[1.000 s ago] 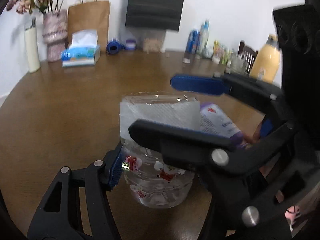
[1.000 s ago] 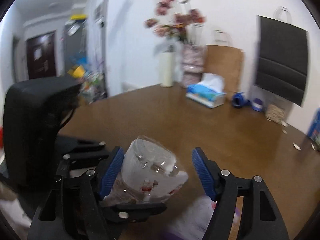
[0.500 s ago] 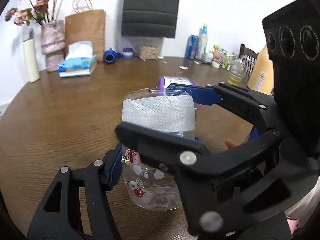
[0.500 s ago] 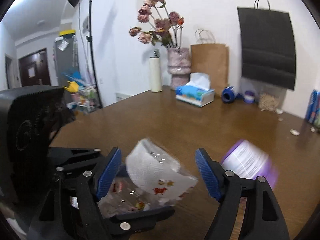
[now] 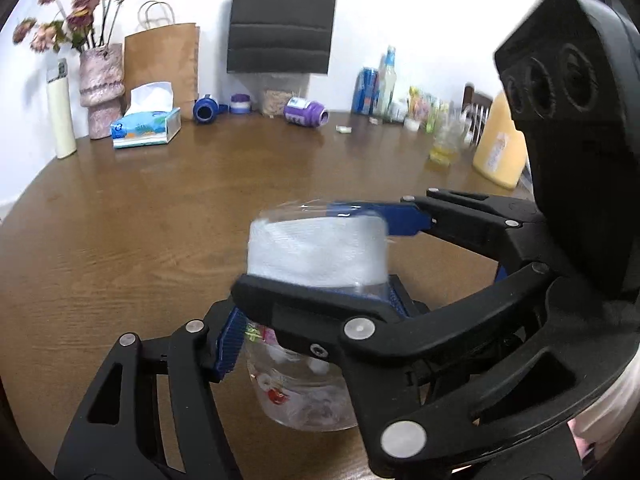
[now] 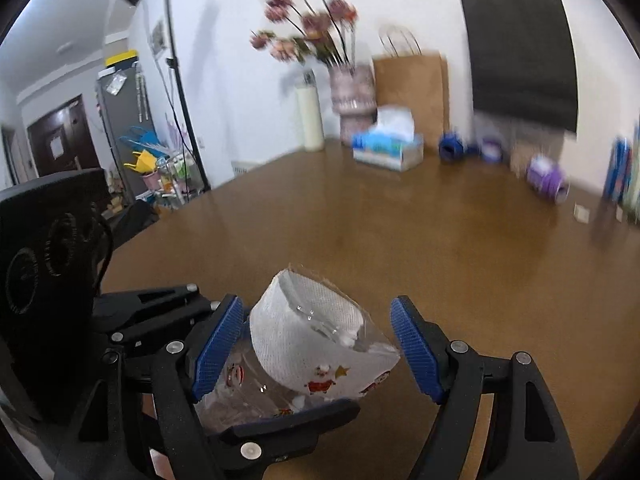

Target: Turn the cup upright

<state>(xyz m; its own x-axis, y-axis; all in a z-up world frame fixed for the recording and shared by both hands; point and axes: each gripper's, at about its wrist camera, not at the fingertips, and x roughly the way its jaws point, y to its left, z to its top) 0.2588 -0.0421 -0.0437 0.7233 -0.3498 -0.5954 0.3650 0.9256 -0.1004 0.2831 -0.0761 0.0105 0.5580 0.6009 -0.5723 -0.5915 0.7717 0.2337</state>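
A clear plastic cup [image 5: 316, 280] with cartoon prints and white paper inside stands upright low over the brown table [image 5: 140, 220]. My left gripper [image 5: 312, 328] is shut on the cup's lower body. In the right wrist view the cup [image 6: 316, 344] leans between the blue pads of my right gripper [image 6: 316, 352], which is open around its upper part with a gap on the right side. The right gripper's fingers [image 5: 404, 218] cross in front of the cup in the left wrist view. A purple cup [image 5: 305, 112] lies on its side far back on the table [image 6: 440, 240].
At the table's back stand a vase of flowers [image 5: 100, 84], a tissue box [image 5: 146, 128], a brown paper bag [image 5: 162, 64], a blue cup [image 5: 206, 109], bottles [image 5: 380, 84] and a yellow jug [image 5: 500, 148]. A black bag [image 5: 282, 20] hangs on the wall.
The purple cup has rolled from beside the right gripper to the far back of the table. The clear cup has come more upright. The right gripper stays open around it.
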